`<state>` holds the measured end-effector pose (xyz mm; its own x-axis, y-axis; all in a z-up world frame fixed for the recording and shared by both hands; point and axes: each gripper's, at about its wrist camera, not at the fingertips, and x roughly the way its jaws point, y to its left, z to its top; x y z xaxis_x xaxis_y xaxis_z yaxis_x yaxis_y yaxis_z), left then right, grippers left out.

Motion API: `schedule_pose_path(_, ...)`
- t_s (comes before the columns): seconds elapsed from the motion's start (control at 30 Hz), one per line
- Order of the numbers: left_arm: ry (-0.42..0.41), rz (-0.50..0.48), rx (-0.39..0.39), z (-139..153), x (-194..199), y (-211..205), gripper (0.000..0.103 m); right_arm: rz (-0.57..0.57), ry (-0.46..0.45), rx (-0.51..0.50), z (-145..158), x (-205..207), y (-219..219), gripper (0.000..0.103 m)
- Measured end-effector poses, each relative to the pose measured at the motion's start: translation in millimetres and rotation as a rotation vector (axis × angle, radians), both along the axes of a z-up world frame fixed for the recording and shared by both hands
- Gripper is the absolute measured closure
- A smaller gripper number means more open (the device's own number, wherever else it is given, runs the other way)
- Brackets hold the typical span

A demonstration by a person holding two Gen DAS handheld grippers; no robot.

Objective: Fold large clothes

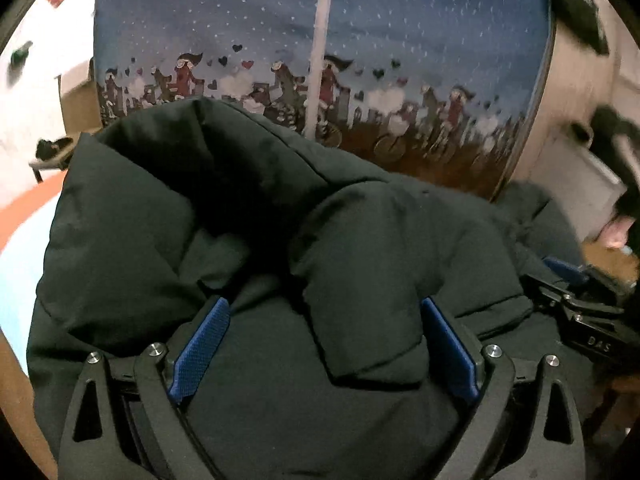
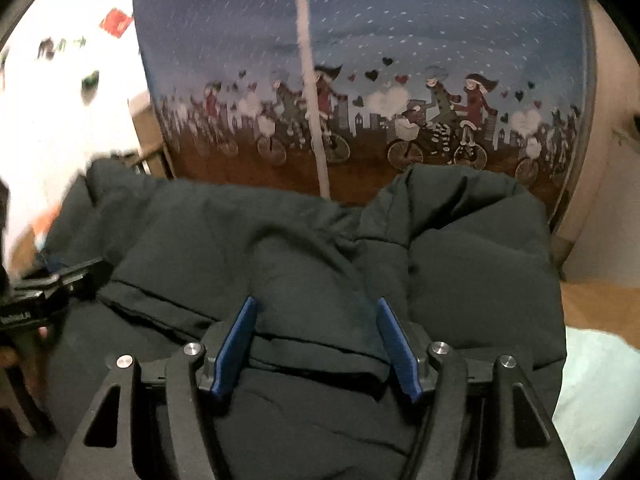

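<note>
We see a counter with a pale blue cover (image 2: pixel 600 380) showing at the near right in the right wrist view, and at the left edge (image 1: pixel 16 280) in the left wrist view. A dark puffy jacket (image 1: pixel 248 216) lies bunched directly on it, hiding most of the surface (image 2: pixel 460 248).

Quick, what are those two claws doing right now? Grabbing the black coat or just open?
Left claw: open, fingers spread with a fold of the black coat between them, not pinched.
Right claw: open too, with coat fabric between its fingers.
</note>
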<state>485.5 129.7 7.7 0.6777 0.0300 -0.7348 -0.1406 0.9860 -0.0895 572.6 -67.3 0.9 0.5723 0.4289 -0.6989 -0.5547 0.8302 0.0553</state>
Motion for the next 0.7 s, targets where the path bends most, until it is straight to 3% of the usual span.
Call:
schedule_pose_path(0.13, 0.026, 0.028, -0.069, 6, 0, 7, 0.009, -0.025, 0.031, 0.003, 6, 1, -2, 0.040)
schedule_pose_path(0.27, -0.100, 0.084, -0.121, 21, -27, 21, 0.009, -0.037, 0.036, 0.023, 15, -3, -10, 0.039)
schedule_pose_path(0.3, -0.099, 0.098, -0.119, 20, -28, 23, 0.009, -0.041, 0.040, 0.023, 15, -4, -11, 0.039)
schedule_pose_path(0.47, 0.060, 0.093, 0.018, 4, -8, 6, 0.007, -0.046, 0.108, -0.030, -8, 0, -9, 0.028)
schedule_pose_path(0.57, 0.105, 0.115, -0.016, 1, -1, 9, 0.006, -0.070, 0.155, 0.002, -10, 5, -13, 0.028)
schedule_pose_path(0.7, 0.052, 0.120, -0.074, 12, -16, 14, 0.006, -0.084, 0.138, 0.025, 6, -4, -19, 0.027)
